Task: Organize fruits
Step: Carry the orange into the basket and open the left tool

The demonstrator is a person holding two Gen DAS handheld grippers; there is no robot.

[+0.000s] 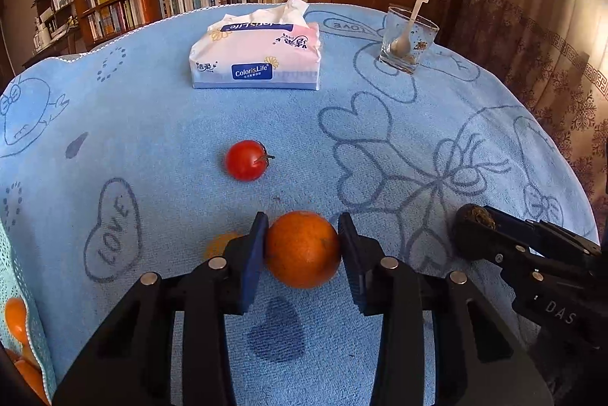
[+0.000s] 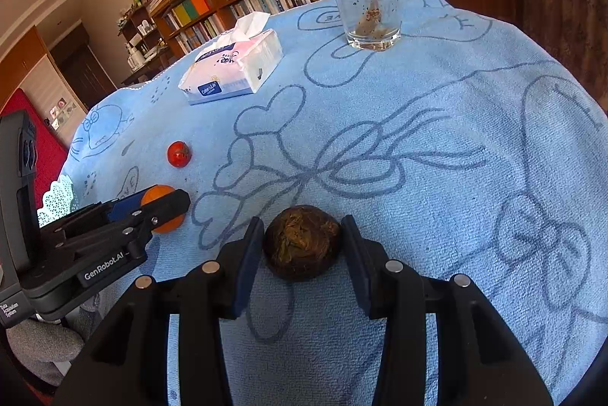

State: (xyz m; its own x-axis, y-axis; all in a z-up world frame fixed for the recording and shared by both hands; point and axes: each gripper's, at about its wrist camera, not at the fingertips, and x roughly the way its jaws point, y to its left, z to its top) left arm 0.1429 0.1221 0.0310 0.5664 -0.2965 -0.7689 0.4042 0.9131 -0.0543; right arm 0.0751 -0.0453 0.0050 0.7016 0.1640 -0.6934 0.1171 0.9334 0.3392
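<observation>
Holding one fruit in each claw, sorting barely underway.

Left wrist view: the left gripper [image 1: 302, 246] is closed snug on an orange [image 1: 303, 249] above the blue towel [image 1: 159, 124]; a tomato [image 1: 246, 160] sits loose further out, more orange fruit peeks in at the left edge [image 1: 17, 322]. Right wrist view: the right gripper [image 2: 303, 242] pinches a dark brown fruit [image 2: 302, 241], pads touching both sides. I'd say nothing's grouped yet and the tomato's untouched.
</observation>
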